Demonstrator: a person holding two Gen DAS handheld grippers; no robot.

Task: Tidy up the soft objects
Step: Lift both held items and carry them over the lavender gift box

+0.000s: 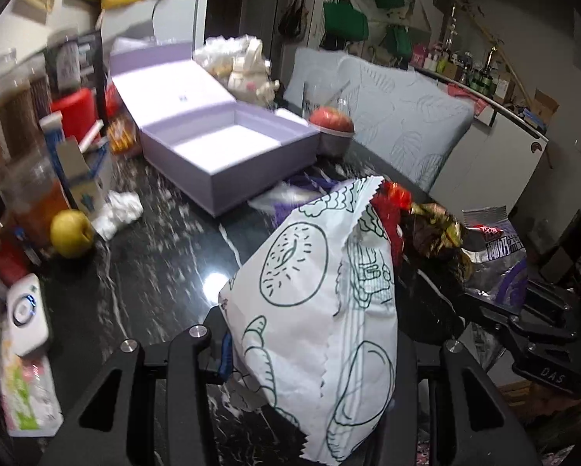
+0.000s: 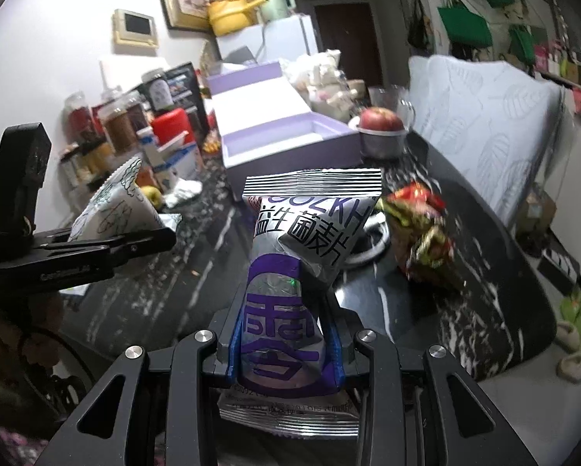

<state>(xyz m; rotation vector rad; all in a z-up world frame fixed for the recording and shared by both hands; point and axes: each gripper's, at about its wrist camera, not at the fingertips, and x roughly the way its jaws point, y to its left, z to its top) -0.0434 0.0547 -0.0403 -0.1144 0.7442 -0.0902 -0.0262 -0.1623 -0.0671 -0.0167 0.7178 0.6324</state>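
White doughnut-print packet (image 1: pixel 321 310) clenched in left tool (image 1: pixel 313 353); silver-purple packet (image 2: pixel 290 303) pinched in right tool (image 2: pixel 286 349), both short of lilac box (image 1: pixel 228 143). Best carried level over box's near wall, lowered inside before letting go.

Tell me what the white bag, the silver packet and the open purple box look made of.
White bag: matte paper or paper-like film, judging by its zigzag-cut edge and printed line drawings. Silver packet: shiny foil-like plastic film, crinkled, with a ribbed heat seal. Purple box: probably rigid cardboard, smooth matte finish, thick straight walls.
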